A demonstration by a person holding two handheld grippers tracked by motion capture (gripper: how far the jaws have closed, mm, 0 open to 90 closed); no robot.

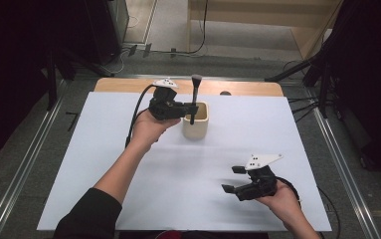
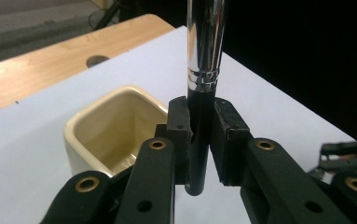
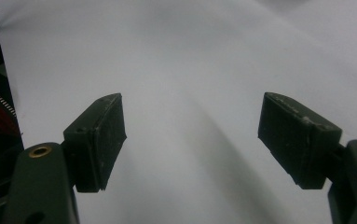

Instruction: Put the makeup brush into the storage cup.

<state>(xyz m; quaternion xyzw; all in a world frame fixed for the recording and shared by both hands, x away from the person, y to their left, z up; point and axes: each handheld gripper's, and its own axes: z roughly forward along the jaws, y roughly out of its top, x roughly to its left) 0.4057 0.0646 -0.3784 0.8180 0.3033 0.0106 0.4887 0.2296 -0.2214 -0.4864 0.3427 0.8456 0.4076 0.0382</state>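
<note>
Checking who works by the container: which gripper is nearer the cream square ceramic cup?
Left. The left gripper holds a black-handled brush right beside the cream square ceramic cup; the right gripper hangs open, well toward the near right.

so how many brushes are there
1. The makeup brush stands upright in the left gripper's fingers, at the cream ceramic cup; the cup's inside looks empty.

White sheet (image 1: pixel 103 164) on wooden table (image 1: pixel 123 85), grey floor (image 1: pixel 14 164)
</note>
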